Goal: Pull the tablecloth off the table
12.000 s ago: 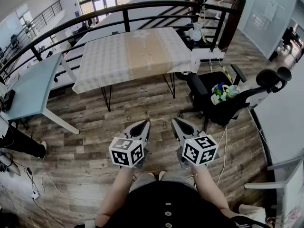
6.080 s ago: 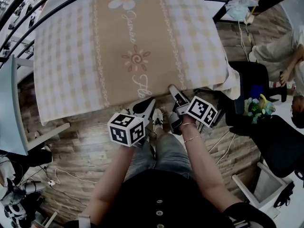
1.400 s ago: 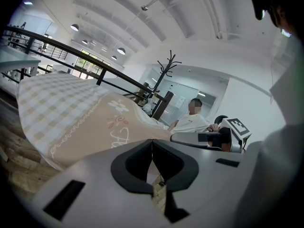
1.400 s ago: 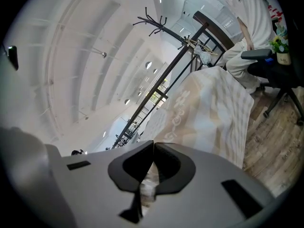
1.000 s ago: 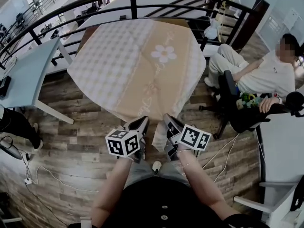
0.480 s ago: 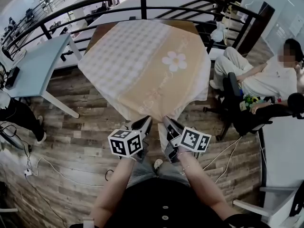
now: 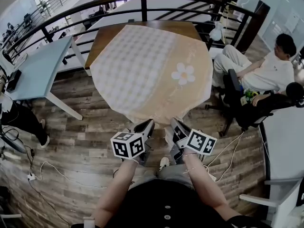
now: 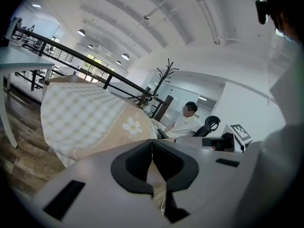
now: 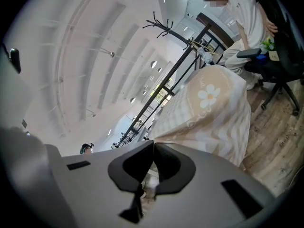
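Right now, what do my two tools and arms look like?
The left tool and right tool match: pale grey bodies, black pointed pads, each with a white cube of black square markers. Arms are bare below a black buttoned top.

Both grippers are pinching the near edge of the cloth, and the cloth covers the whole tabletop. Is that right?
Not quite. The cloth leaves the far end of the table bare, as the head view shows. The left gripper and right gripper do pinch its near edge.
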Action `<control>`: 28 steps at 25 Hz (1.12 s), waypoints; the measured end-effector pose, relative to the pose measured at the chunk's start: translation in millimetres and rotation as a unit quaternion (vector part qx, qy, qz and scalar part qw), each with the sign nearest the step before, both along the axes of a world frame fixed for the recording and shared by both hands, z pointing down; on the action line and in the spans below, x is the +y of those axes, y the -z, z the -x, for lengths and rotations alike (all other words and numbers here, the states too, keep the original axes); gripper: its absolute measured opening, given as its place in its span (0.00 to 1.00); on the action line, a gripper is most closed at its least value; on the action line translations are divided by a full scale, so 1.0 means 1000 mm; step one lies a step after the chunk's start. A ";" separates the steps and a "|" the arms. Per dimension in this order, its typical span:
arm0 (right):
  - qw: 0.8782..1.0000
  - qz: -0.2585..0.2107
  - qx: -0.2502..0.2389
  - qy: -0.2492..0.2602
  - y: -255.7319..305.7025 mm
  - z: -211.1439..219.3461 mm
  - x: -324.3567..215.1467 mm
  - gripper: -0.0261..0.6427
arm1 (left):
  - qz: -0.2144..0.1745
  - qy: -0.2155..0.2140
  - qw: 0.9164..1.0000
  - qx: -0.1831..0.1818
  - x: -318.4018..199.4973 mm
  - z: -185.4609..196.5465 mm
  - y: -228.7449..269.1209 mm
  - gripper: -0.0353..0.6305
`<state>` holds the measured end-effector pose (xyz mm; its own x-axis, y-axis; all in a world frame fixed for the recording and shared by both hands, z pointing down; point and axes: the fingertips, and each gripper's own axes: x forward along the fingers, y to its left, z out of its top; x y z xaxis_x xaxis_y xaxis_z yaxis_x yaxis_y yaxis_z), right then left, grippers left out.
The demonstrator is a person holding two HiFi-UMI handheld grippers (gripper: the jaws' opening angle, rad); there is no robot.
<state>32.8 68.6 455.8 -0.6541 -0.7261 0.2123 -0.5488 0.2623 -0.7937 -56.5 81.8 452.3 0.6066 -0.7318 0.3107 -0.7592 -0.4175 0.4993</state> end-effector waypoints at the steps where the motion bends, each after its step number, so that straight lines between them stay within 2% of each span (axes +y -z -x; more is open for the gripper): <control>1: 1.000 0.000 -0.001 -0.006 0.000 0.002 0.005 0.08 | -0.001 -0.002 1.000 0.001 0.006 0.004 0.001 0.07; 12: 0.999 0.023 0.026 -0.034 -0.021 0.026 0.079 0.08 | -0.001 -0.024 1.000 0.012 0.073 0.034 -0.001 0.07; 18: 0.998 0.033 0.025 -0.051 -0.030 0.024 0.110 0.08 | 0.006 -0.039 0.999 0.012 0.103 0.036 -0.010 0.07; 28: 0.998 0.041 0.024 -0.051 -0.036 0.030 0.144 0.08 | 0.009 -0.055 0.998 0.016 0.129 0.030 -0.013 0.07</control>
